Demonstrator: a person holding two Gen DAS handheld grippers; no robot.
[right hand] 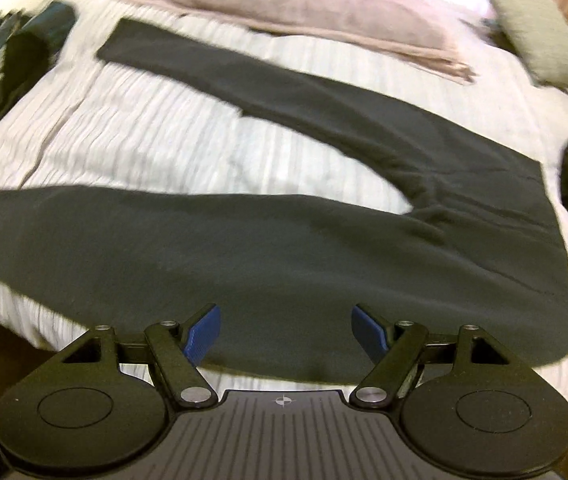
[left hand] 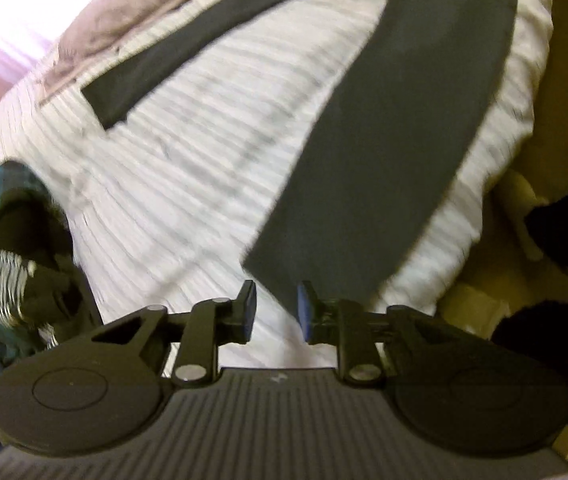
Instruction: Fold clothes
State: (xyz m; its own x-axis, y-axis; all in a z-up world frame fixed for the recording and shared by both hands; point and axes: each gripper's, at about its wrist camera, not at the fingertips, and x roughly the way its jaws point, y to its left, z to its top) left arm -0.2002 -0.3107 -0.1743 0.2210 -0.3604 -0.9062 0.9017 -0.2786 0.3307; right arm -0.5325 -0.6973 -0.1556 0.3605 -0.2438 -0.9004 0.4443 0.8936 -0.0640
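Black trousers (right hand: 284, 248) lie spread — both tongs (right hand: 285, 334) hover agape.

One trousers (right hand: 284, 248), two pillows (right hand: 307, 8).

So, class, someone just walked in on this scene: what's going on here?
A person is holding a gripper in each hand over a bed, about to fold clothes. Dark trousers lie flat on the white cover with the legs spread apart. The right gripper is open, near the edge of the closer leg. The left gripper is also open, by that leg's hem, holding nothing. No fold has been made yet. A beige blanket and a pile of other clothes lie further back.
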